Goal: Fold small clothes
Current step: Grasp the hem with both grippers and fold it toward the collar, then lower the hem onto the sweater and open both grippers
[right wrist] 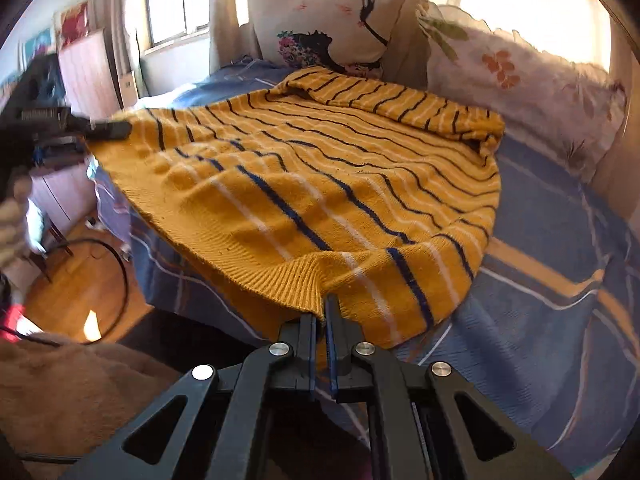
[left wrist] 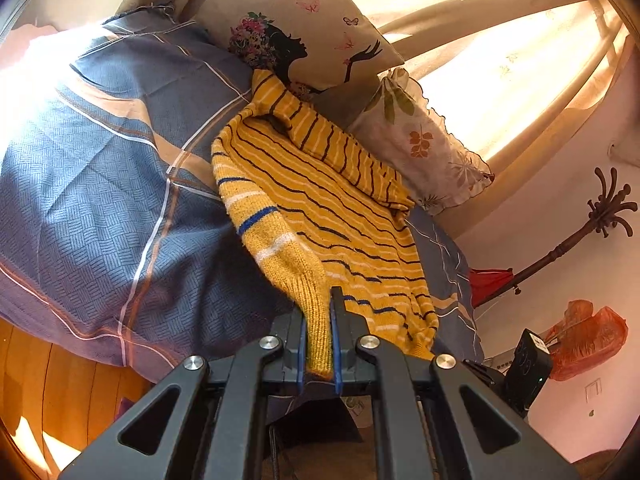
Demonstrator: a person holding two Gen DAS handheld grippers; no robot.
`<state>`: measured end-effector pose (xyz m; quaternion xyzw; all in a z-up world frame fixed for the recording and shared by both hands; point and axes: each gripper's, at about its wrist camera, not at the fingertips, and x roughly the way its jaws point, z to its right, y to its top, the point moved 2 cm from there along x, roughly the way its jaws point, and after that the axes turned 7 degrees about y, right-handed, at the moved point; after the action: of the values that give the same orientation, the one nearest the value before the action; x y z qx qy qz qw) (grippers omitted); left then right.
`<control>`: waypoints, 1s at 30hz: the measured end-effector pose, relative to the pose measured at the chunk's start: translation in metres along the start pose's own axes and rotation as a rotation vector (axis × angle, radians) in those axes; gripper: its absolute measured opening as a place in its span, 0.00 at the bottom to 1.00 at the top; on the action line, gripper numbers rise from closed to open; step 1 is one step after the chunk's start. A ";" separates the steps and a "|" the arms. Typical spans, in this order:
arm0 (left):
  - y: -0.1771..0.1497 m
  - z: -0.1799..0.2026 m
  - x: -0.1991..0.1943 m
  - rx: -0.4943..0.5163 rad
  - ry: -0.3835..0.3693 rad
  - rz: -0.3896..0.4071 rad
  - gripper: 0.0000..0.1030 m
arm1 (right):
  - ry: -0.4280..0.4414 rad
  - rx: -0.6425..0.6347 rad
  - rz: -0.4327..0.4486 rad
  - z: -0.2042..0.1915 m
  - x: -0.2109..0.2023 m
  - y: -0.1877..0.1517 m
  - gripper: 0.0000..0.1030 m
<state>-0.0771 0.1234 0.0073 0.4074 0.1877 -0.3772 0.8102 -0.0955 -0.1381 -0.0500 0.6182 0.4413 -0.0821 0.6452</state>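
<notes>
A yellow knitted sweater with dark blue and white stripes lies spread on the blue checked bed cover. My left gripper is shut on the sweater's ribbed hem at one corner. My right gripper is shut on the ribbed hem at the other corner of the sweater. The hem is lifted a little off the bed between them. One sleeve is folded across the far end near the pillows. The left gripper also shows in the right wrist view, at the sweater's left edge.
Two pillows lean at the head of the bed, one with a woman's silhouette and one with leaves. Curtains and a bright window stand behind. A coat stand is at the right. Wooden floor lies beside the bed.
</notes>
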 end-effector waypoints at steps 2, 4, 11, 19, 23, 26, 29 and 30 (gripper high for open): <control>0.003 0.001 -0.001 -0.001 -0.009 0.006 0.09 | 0.005 0.029 0.053 0.006 -0.016 0.009 0.05; 0.008 0.002 -0.002 -0.004 -0.023 0.010 0.09 | 0.040 0.064 0.102 0.012 -0.031 0.020 0.05; 0.057 0.026 0.000 0.065 -0.025 0.050 0.09 | 0.052 0.038 0.222 0.027 -0.059 0.093 0.05; 0.163 0.063 0.059 0.163 0.059 0.079 0.09 | 0.037 0.107 0.229 0.102 -0.015 0.201 0.05; 0.214 0.066 0.114 0.153 0.128 0.053 0.09 | -0.010 0.153 0.187 0.140 0.026 0.240 0.05; 0.244 0.062 0.160 0.122 0.184 0.012 0.09 | -0.027 0.200 0.143 0.171 0.063 0.261 0.05; 0.263 0.052 0.205 0.097 0.243 -0.033 0.09 | -0.040 0.253 0.094 0.202 0.101 0.272 0.05; 0.268 0.049 0.218 0.094 0.258 -0.049 0.09 | -0.045 0.269 0.081 0.211 0.113 0.275 0.05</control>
<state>0.2679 0.0873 0.0423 0.4852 0.2826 -0.3498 0.7499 0.2497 -0.2111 0.0410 0.7144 0.3865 -0.1283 0.5690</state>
